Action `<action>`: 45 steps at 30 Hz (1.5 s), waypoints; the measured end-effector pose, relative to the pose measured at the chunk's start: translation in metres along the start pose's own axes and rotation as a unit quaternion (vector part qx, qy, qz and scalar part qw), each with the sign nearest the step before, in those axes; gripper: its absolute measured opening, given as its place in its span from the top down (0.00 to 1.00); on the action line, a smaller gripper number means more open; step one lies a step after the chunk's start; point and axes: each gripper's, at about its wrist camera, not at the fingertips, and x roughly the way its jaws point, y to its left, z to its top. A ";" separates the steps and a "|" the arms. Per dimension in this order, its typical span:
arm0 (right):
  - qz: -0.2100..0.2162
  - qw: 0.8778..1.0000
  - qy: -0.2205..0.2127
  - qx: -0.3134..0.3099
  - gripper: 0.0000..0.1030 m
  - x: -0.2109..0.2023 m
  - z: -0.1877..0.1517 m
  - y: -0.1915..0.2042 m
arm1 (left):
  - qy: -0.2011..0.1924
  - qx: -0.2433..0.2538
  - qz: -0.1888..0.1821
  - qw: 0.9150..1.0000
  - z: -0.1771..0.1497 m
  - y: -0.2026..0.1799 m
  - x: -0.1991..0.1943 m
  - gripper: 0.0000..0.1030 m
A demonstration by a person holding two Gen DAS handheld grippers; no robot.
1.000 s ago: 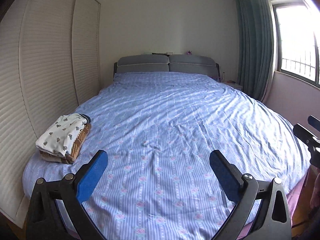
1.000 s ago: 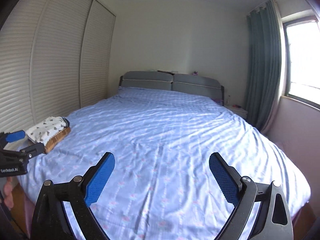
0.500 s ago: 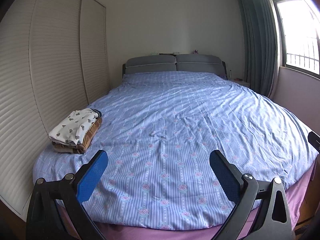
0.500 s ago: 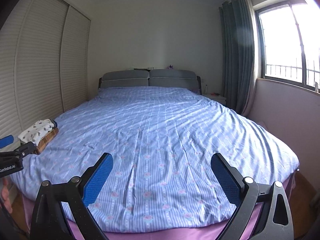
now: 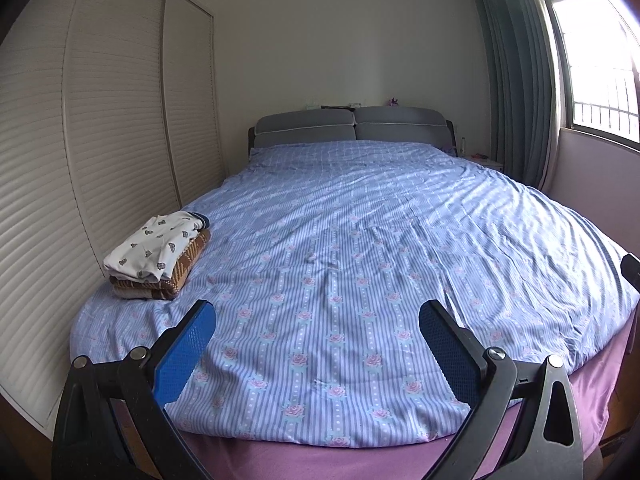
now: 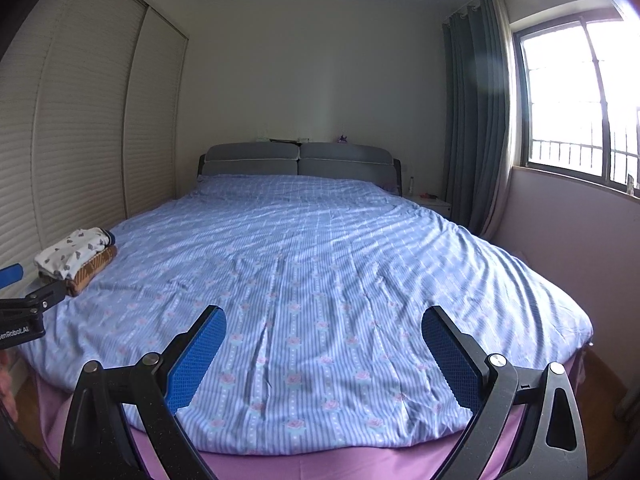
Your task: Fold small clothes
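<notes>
A stack of folded small clothes [image 5: 158,256] lies at the bed's left edge: a white printed piece on top of a brown patterned one. It also shows in the right wrist view [image 6: 76,260]. My left gripper [image 5: 316,320] is open and empty, held off the foot of the bed. My right gripper [image 6: 324,324] is open and empty, also off the foot. The left gripper's side [image 6: 20,304] shows at the left edge of the right wrist view, and a tip of the right gripper [image 5: 631,270] at the right edge of the left wrist view.
The bed has a blue striped floral cover [image 5: 360,260] over a purple sheet [image 5: 320,460], with a grey headboard [image 5: 348,126]. Louvred wardrobe doors [image 5: 100,140] run along the left. Curtains [image 6: 472,128], a window [image 6: 580,112] and a nightstand [image 6: 432,202] are on the right.
Both grippers have pulled back from over the bed to beyond its foot, so the purple sheet edge now shows. Both stay open and empty. The clothes stack has not moved.
</notes>
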 end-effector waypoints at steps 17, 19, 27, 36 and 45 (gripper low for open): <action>0.013 1.000 -0.001 -0.001 0.04 -0.007 0.006 0.001 | -0.003 -0.007 -0.003 1.000 0.007 -0.001 -0.005 0.00; 0.015 1.000 0.000 -0.002 0.03 -0.007 0.006 0.002 | -0.003 -0.007 -0.004 1.000 0.006 -0.001 -0.005 0.00; 0.018 1.000 0.003 -0.002 0.03 -0.005 0.006 0.001 | -0.004 -0.006 -0.005 1.000 0.007 0.000 -0.006 0.00; 0.019 1.000 0.006 -0.001 0.03 -0.003 0.004 0.001 | -0.006 -0.005 -0.003 1.000 0.008 0.000 -0.006 0.00; 0.020 1.000 0.007 0.000 0.03 -0.002 0.003 0.000 | -0.006 -0.005 -0.003 1.000 0.008 0.000 -0.005 0.00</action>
